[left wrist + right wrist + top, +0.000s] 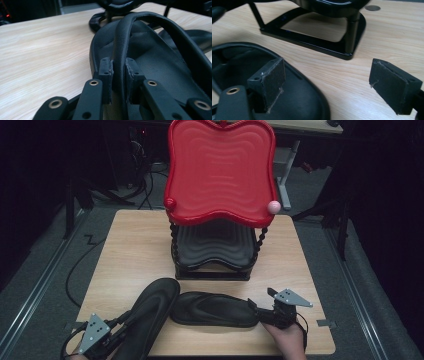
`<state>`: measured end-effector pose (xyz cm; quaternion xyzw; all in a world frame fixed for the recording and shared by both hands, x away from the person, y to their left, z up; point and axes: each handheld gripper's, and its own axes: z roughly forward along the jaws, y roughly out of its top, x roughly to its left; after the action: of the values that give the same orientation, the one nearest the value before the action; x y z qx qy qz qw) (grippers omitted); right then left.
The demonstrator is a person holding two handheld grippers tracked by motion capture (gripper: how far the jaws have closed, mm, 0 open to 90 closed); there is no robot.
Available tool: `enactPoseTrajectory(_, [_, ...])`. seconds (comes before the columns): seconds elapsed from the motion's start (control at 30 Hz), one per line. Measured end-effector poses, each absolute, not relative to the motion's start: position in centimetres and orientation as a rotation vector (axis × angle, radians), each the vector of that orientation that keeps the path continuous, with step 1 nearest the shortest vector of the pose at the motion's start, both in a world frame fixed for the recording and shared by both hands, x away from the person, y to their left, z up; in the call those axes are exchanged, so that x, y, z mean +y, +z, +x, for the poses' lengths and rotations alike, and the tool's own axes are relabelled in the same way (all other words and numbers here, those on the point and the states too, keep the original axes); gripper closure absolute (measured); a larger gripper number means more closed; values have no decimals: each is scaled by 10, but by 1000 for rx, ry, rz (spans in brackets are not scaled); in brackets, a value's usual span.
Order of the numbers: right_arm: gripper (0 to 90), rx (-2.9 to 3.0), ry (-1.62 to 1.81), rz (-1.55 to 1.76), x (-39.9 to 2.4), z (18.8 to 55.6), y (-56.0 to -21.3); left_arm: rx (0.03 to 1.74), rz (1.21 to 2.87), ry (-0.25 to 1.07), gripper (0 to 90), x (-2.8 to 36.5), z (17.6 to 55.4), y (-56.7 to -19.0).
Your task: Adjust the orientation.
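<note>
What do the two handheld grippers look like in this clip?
Both the left gripper and right gripper are black, each topped by a grey three-cornered plate with dark dots. Black cables trail behind them. Their jaws carry brass-ringed holes and flat, scuffed dark pads.

left gripper [120, 320]: black, grey three-cornered plate with dark screws, black cable trailing
right gripper [260, 310]: black, same grey plate
pads [274, 72]: dark, scuffed edges
jaw arms: brass-ringed holes

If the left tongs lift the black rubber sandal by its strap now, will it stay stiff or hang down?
The black rubber sandal probably hangs sole-down, since the left tongs pinch only its thin strap. The strap looks flexible, so it may swing. It seems light.
</note>
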<state>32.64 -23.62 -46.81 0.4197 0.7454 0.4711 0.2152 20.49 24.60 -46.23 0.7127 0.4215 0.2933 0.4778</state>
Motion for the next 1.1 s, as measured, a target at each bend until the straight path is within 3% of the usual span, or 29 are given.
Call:
enactPoseTrajectory(0.57, [149, 2055, 1379, 1066, -209, 281, -453, 856, 1733, 633, 780, 170, 235, -445])
enactPoseTrajectory(1.1, [190, 2040, 1509, 993, -192, 268, -434, 881, 1715, 692, 780, 109, 263, -443])
